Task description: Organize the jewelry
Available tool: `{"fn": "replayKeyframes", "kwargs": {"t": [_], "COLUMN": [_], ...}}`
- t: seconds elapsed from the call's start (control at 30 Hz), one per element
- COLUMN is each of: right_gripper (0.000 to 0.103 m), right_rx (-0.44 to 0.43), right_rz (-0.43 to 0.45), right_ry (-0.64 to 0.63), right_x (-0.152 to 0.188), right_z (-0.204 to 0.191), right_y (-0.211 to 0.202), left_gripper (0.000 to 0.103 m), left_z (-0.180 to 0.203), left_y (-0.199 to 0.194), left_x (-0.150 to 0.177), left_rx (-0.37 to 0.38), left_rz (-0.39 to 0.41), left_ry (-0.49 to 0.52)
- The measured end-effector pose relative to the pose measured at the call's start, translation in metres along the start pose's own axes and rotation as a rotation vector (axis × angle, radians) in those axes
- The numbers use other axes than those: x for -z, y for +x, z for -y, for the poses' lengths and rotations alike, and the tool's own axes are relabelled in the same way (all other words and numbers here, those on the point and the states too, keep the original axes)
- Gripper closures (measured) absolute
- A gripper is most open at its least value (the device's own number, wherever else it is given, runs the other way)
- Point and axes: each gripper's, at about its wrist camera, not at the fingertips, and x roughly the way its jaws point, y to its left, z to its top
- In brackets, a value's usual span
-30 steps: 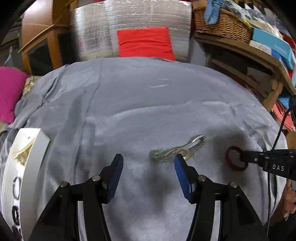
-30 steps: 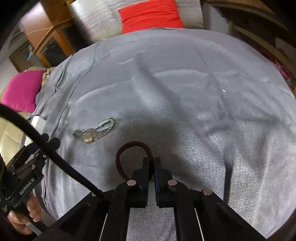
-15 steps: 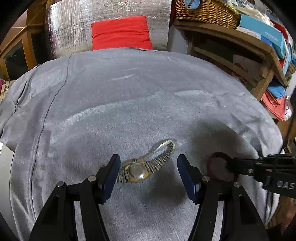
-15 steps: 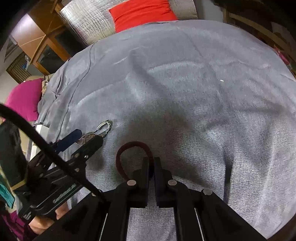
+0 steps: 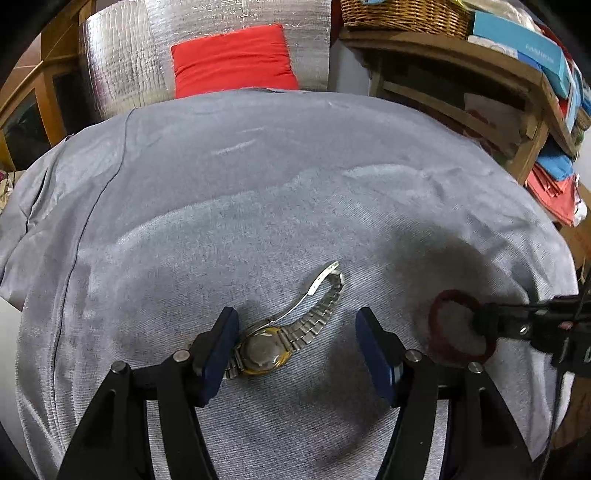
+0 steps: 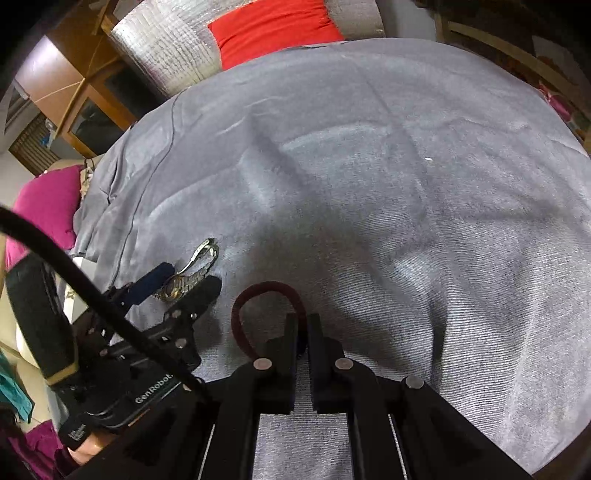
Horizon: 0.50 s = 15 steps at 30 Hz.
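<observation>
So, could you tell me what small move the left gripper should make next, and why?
Probably shift slightly left, then close: the left gripper is open around the watch on the grey cloth, but the case sits against its left finger. The right gripper already pinches the red ring.

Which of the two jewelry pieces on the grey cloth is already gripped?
The dark red ring-shaped bangle: the right gripper is shut on it. The silver metal wristwatch lies free between the left gripper's open jaws.

We see a shiny metal watch (image 5: 275, 341), matt grey ribbed cloth (image 5: 258, 206), a woven basket (image 5: 402, 16), and a quilted foil panel (image 5: 122, 70).
</observation>
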Motion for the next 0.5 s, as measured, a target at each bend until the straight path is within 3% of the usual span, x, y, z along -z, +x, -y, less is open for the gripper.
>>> {"fn": "replayKeyframes", "kwargs": {"t": [0.1,0.27,0.37,0.5], "right_gripper": [0.097,0.097,0.097,0.097], "right_rx": [0.008,0.025,0.04,0.033], "right_rz": [0.003,0.011,0.02,0.035], "right_ry": [0.006,-0.009,-0.019,-0.026], "right_x": [0.0,0.001,0.0,0.001], "right_z": [0.001,-0.003,-0.007,-0.013], "right_y": [0.0,0.0,0.001,0.001], "left_gripper": [0.047,0.084,0.094,0.099], "left_z": [-0.006,-0.013,-0.019,-0.037], "left_y": [0.001,-0.001,-0.006,-0.016], "left_x": [0.0,-0.001,-0.001,0.001], "left_rx": [0.0,-0.006,0.013,0.043], "left_rz": [0.011,0.018,0.022,0.022], "left_ry": [-0.027,-0.063,-0.086,-0.16]}}
